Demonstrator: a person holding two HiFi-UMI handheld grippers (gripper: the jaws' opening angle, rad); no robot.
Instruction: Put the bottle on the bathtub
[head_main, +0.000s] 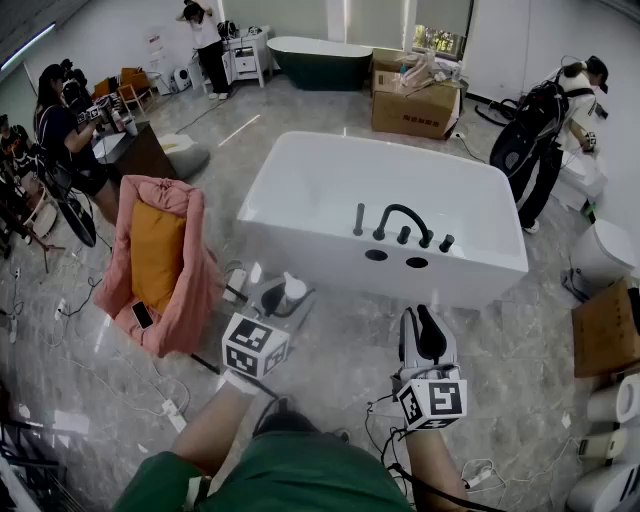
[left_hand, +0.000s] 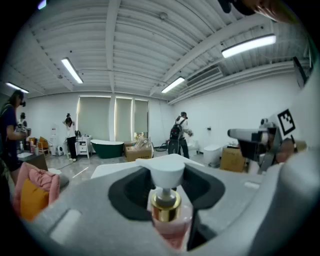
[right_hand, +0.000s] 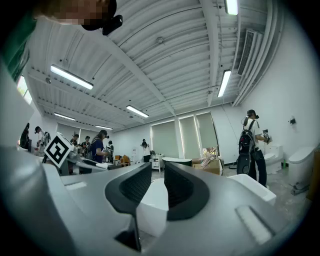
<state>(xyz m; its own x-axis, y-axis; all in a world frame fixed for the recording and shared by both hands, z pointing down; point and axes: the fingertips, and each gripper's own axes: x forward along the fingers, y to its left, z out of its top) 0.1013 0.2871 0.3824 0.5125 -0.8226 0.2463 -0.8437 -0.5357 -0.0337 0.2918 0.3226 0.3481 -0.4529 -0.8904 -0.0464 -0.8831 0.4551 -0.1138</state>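
Nearest, the left gripper (left_hand: 166, 171) is clamped on a pink pump bottle with a gold collar and white pump head (left_hand: 166, 205). Its jaws press the neck from both sides, and the bottle stands upright. The bottle is over the floor, on the near side of the tub and not touching it. To the right, the right gripper (right_hand: 157, 167) has its jaws parted by only a narrow slit and holds nothing.

Below both lies a glossy grey marble-pattern floor (head_main: 340, 375), with loose cables (head_main: 120, 385) trailing at the near left. Left of the grippers is a pink draped chair (head_main: 190, 290) with an orange cushion (head_main: 155, 255). A dark phone (head_main: 142, 315) lies on its near edge.

Beyond stands the white rectangular bathtub (head_main: 330, 245), with a black arched faucet (head_main: 400, 215) on its near rim.

Farther off are brown cardboard boxes (head_main: 412, 108) and a dark green bathtub (head_main: 320, 65) against the far wall. A person with a black backpack (head_main: 535, 140) stands at the right.
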